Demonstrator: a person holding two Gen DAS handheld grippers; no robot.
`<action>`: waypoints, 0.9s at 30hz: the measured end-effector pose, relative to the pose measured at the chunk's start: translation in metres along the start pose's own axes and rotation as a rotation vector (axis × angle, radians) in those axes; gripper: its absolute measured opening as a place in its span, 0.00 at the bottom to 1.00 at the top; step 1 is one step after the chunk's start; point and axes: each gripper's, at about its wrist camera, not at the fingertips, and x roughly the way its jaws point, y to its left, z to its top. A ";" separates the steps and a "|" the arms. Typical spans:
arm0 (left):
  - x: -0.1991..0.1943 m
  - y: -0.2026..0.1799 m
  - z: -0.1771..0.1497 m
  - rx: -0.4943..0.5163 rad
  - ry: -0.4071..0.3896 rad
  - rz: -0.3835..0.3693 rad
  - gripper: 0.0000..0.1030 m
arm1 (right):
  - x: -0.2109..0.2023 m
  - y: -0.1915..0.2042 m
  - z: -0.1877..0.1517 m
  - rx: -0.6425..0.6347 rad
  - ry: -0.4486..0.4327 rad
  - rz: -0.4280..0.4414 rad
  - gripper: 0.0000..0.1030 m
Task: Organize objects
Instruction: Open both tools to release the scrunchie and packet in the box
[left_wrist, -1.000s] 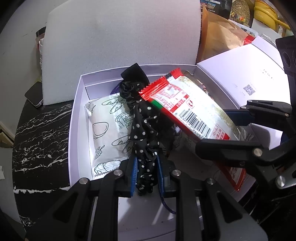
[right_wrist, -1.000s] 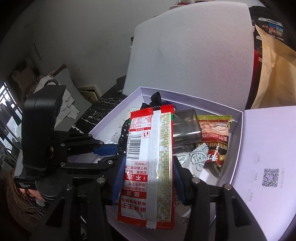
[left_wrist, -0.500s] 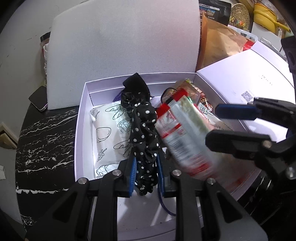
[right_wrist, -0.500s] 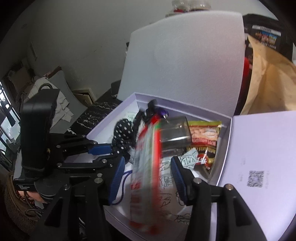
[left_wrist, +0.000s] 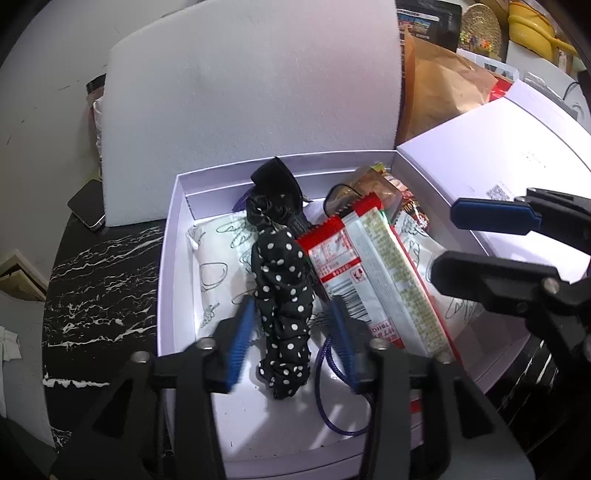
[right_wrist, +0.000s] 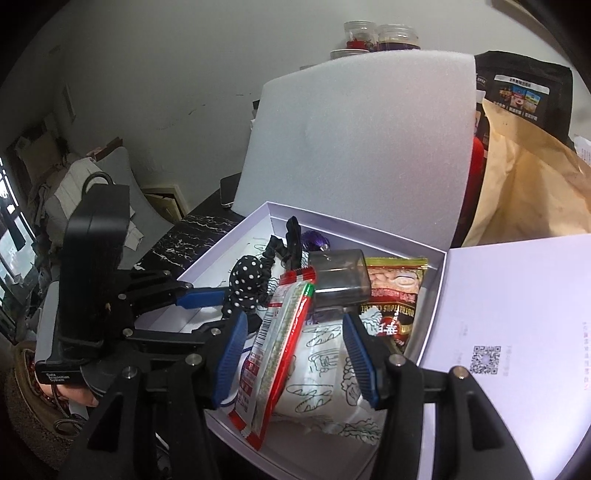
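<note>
A white open box (left_wrist: 168, 266) holds the objects. A black polka-dot scrunchie (left_wrist: 284, 295) lies in it between the open jaws of my left gripper (left_wrist: 291, 332), apart from both pads. A red and white snack packet (left_wrist: 376, 280) lies tilted on white printed pouches (left_wrist: 214, 266). In the right wrist view the packet (right_wrist: 277, 347) stands on its edge between the open jaws of my right gripper (right_wrist: 295, 350), not pinched. The scrunchie (right_wrist: 245, 280), a grey clear case (right_wrist: 340, 277) and a peanut packet (right_wrist: 395, 291) lie further back.
The box lid (right_wrist: 517, 332) lies open to the right. A white foam sheet (left_wrist: 251, 99) stands behind the box. A phone (left_wrist: 86, 205) lies on the black marble table (left_wrist: 99, 280). A brown paper bag (right_wrist: 528, 192) stands at the back right. A purple cord (left_wrist: 332, 406) loops on the box floor.
Both grippers have opened. The left one has let go of the scrunchie and the right one has let go of the snack packet, which dropped into the box.
</note>
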 end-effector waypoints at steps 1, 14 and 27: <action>-0.001 0.001 0.001 -0.007 0.002 0.006 0.55 | 0.000 0.000 0.000 0.001 0.001 -0.009 0.53; -0.040 -0.003 0.006 -0.030 -0.025 0.071 0.67 | -0.028 0.008 0.002 0.004 -0.028 -0.058 0.60; -0.114 -0.017 -0.007 -0.040 -0.084 0.110 0.73 | -0.091 0.030 -0.007 -0.003 -0.089 -0.091 0.67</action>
